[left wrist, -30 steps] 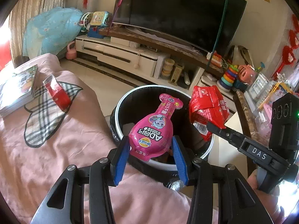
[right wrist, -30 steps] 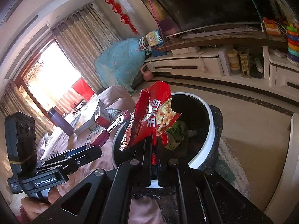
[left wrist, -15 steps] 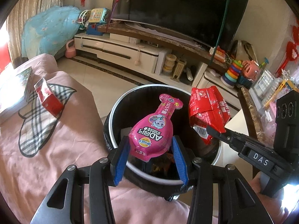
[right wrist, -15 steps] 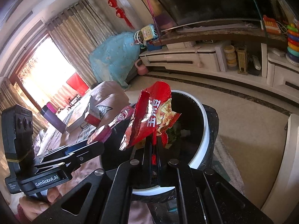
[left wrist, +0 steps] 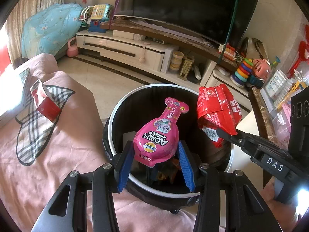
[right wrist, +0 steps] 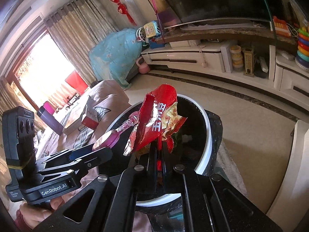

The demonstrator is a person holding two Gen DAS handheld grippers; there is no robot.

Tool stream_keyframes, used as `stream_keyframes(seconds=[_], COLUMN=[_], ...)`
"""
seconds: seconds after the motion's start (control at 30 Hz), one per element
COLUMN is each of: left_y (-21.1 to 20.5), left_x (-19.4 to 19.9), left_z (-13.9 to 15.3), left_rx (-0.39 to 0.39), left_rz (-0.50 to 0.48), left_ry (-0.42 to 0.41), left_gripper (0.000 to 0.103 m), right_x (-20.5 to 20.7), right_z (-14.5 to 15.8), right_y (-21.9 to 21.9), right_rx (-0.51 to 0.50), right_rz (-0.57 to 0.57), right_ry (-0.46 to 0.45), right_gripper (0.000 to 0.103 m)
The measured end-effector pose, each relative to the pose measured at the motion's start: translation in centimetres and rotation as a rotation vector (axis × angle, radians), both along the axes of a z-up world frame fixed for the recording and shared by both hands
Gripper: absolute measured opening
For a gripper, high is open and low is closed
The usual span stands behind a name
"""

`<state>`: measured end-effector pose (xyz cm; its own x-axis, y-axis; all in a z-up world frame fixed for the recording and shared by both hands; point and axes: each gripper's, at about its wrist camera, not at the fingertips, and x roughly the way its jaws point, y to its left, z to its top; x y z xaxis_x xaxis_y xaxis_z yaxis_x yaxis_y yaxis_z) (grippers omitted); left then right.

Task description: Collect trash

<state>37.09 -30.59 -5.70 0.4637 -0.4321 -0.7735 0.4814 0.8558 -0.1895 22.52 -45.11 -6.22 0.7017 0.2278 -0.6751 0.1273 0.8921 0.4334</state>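
The left gripper point(left wrist: 156, 159) grips a pink pouch point(left wrist: 158, 135) between its blue pads point(left wrist: 124, 164), the jaws closed on the pouch's wide lower end, and holds it over the open mouth of the trash bin point(left wrist: 114, 116). Compared with a second ago the bin fills more of the left wrist view and sits more squarely under the pouch, so the gripper has come forward over the near rim; the pouch itself sits the same way in the jaws. The right gripper point(right wrist: 159, 150) has its jaws shut tight on a crumpled red snack bag point(right wrist: 156, 119), which stands up from the jaws above the bin's near rim in the right wrist view; the hold looks unchanged from the earlier frames. In the left wrist view this bag point(left wrist: 216, 112) hangs over the bin's right rim, pinched at its lower edge. Some wrappers already lie at the bottom of the bin, though they are too dark to tell apart. The bin stands against the edge of a sofa covered with a pink blanket point(left wrist: 63, 154). On that blanket, toward its far left side, lies a small red-and-white box point(left wrist: 45, 102), which has slid further left in the view than before.
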Motion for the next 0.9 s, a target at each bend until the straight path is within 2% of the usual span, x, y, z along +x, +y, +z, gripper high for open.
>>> stream_keyframes(seconds=[0.3,0.4,0.5,0.57,0.7,0.77,0.9], left_y=[-0.1,0.0,0.5,1.1,2.7,3.8,6.5], left_x=[0.3,0.4,0.2,-0.2,-1.3,-2.0,-4.7], left_z=[0.1,0.3,0.6,0.8,1.2,1.5,1.9], left_rx=[0.007,0.005,-0.002,-0.012,-0.025,-0.027,-0.053], left_rz=[0.002,0.01,0.022,0.032,0.04,0.059,0.093], left_ry=[0.014,0.021,0.015,0.014,0.018,0.008,-0.029], left_gripper=[0.046,0.051,0.061,0.063,0.07,0.075,0.08], right_x=[0.9,1.0,0.8,0.4,-0.6,-1.4,-3.1], right_z=[0.1,0.1,0.1,0.3,1.1,1.6,2.9], right_y=[-0.2,-0.2,-0.5,-0.6,-0.5,-0.1,0.6], right_rx=[-0.017,-0.015,0.004,0.015,0.025,0.025,0.024], right_rz=[0.0,0.001,-0.009,-0.016,-0.027,-0.034,-0.064], right_ry=[0.023,0.028,0.023,0.007,-0.021,-0.044,-0.1], right_gripper=[0.009,0.011,0.029,0.042,0.057,0.074,0.087])
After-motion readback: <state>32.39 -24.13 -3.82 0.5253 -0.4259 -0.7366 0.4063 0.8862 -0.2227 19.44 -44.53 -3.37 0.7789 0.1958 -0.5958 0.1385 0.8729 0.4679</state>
